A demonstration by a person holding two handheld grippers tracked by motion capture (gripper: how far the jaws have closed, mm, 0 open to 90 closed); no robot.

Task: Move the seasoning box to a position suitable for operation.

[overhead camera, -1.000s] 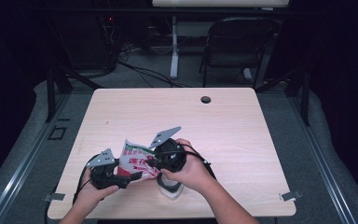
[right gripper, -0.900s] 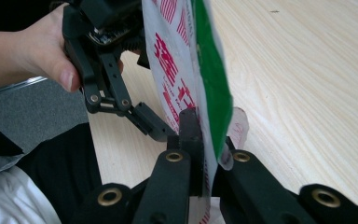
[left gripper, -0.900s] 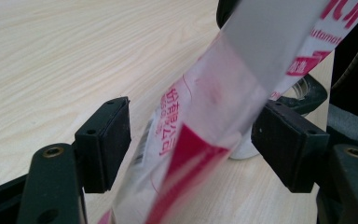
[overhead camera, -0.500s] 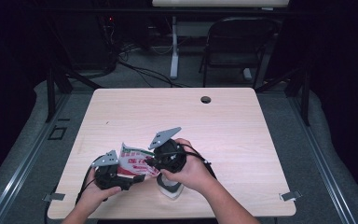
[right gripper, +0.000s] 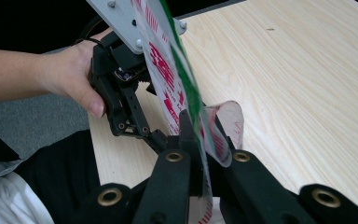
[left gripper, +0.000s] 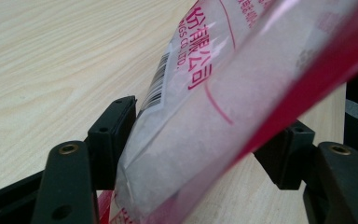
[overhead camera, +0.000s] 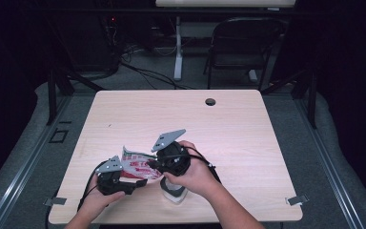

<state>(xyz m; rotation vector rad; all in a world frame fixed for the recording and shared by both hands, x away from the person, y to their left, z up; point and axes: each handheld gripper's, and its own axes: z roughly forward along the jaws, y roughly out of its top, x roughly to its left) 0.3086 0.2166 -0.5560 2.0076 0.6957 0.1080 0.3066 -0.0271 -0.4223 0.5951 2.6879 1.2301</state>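
Plastic bag w/ red print, held up off the tabletop at the near-left, between both grippers.

L gripper: jaws spread either side of the bag's lower edge. In the left gripper view the bag sits in the gap; left jaw looks to touch the film, right jaw apart from it. Not a real pinch yet, as far as I can judge.

R gripper: in the right gripper view the jaws are pressed together on the bag's edge, film running up between them. Firm pinch.

White object on the tabletop under the R hand, near edge; can't tell what it is.

Progress (judgement): bag lifted and secured on R side = done. Left: L jaws need to close on the other edge, then prob. pull apart to open the mouth. Can't tell whether the bag is open or holds anything. Early-to-mid stage.
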